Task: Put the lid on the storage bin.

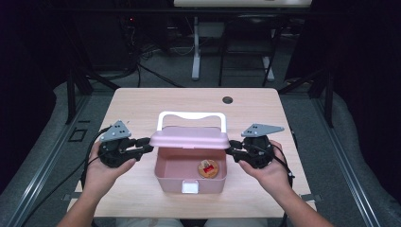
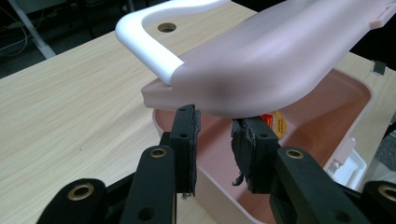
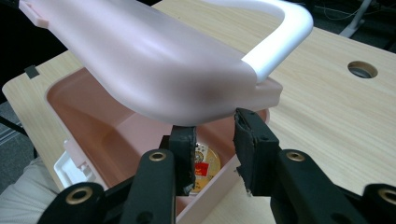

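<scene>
A pink box [image 1: 172,183] stands in the middle of the table, its pink lid [image 1: 189,138] hinged at the back and hanging half raised over it. A white handle [image 1: 191,115] arches off the lid. Inside lies a round golden item with a red label [image 1: 208,168]. My left gripper [image 1: 147,147] is at the lid's left end and my right gripper [image 1: 231,151] at its right end. In the left gripper view the lid [image 2: 261,60] sits just above the parted jaws of that gripper [image 2: 215,116]. The right gripper [image 3: 215,123] stands the same way under the lid [image 3: 154,60]; no pad presses on it.
A white latch [image 1: 190,187] sits on the box's front wall. A round cable hole [image 1: 227,100] lies in the table [image 1: 142,104] behind the box. Bare wood spreads left, right and behind. Beyond the table stand desk legs [image 1: 196,47] and cables on the floor.
</scene>
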Demonstrator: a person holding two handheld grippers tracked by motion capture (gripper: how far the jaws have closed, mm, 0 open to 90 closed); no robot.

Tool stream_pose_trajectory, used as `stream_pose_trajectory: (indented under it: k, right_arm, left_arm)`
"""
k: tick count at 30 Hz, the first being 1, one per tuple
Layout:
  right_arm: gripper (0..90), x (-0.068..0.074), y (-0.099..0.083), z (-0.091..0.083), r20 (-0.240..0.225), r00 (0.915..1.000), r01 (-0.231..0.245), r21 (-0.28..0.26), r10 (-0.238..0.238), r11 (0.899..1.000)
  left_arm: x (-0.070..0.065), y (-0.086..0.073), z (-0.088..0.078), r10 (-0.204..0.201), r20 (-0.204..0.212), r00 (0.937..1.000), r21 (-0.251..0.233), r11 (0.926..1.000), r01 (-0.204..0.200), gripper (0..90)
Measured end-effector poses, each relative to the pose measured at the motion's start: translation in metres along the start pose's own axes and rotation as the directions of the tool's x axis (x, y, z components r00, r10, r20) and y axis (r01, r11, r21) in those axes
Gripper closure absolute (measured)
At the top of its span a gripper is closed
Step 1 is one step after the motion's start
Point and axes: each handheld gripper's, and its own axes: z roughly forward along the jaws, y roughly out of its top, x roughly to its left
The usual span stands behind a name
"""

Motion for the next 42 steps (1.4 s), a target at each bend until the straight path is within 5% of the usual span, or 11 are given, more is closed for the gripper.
stream_pose_trajectory:
  k: [18, 42]
  right_arm:
    - [70.5, 0.007, -0.024, -0.003, -0.03, 0.9994, -0.018, 0.011, 0.018, 1.0]
    - [71.7, -0.007, -0.039, -0.008, -0.011, 0.9971, -0.076, 0.016, 0.076, 0.997]
  left_arm:
    - [-0.014, -0.017, -0.009, 0.02, 0.022, 0.9996, 0.012, 0.9997, -0.02, 69.4]
    - [-0.023, -0.046, -0.005, 0.005, 0.035, 0.9994, 0.038, 0.9993, -0.006, 71.0]
